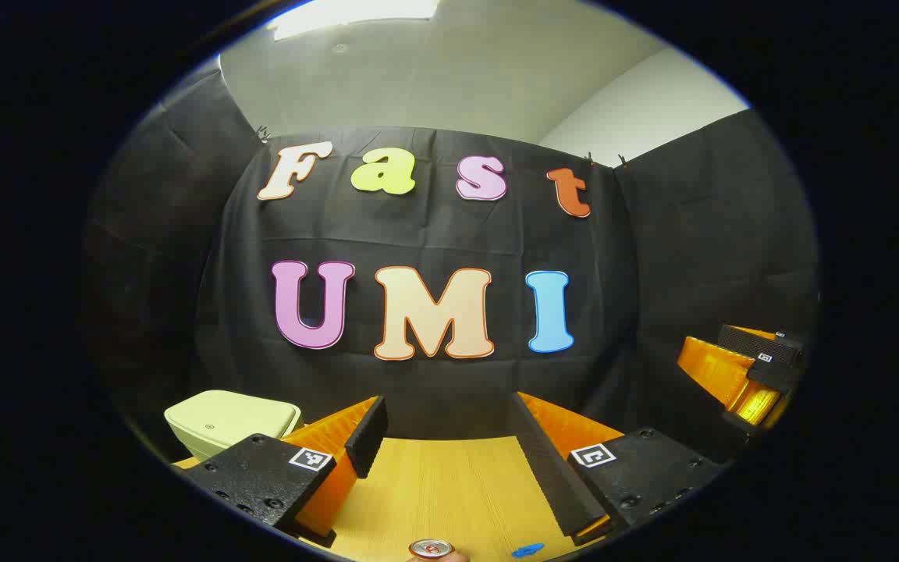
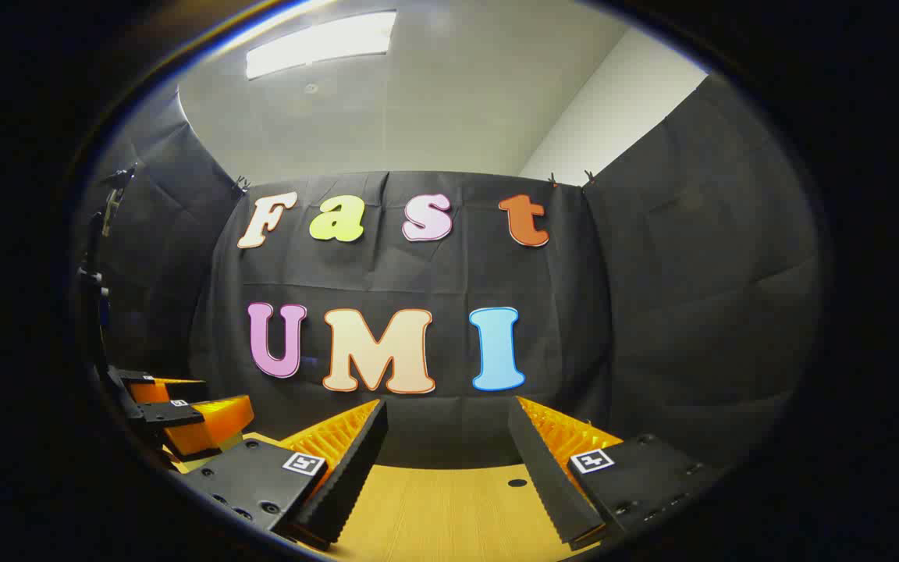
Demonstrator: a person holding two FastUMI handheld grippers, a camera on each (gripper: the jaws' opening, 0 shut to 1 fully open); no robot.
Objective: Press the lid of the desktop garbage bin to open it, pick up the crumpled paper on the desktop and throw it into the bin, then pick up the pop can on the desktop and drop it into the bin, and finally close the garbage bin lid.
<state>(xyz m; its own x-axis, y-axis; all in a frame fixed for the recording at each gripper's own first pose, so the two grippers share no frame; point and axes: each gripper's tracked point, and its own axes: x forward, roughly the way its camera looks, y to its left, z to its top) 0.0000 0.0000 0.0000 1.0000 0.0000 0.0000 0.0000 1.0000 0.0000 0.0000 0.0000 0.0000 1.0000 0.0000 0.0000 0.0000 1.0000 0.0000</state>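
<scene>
Here both grippers — left gripper [image 1: 449, 437], right gripper [image 2: 449, 445] — hover level, jaws apart.

A pale green garbage bin [image 1: 231, 421] sits at the far left of the table, lid closed. The pop can [image 1: 431, 549] stands upright at the near edge.

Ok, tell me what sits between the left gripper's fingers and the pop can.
Nothing: in the left gripper view, bare wooden desktop runs from the open left gripper to the pop can.
</scene>
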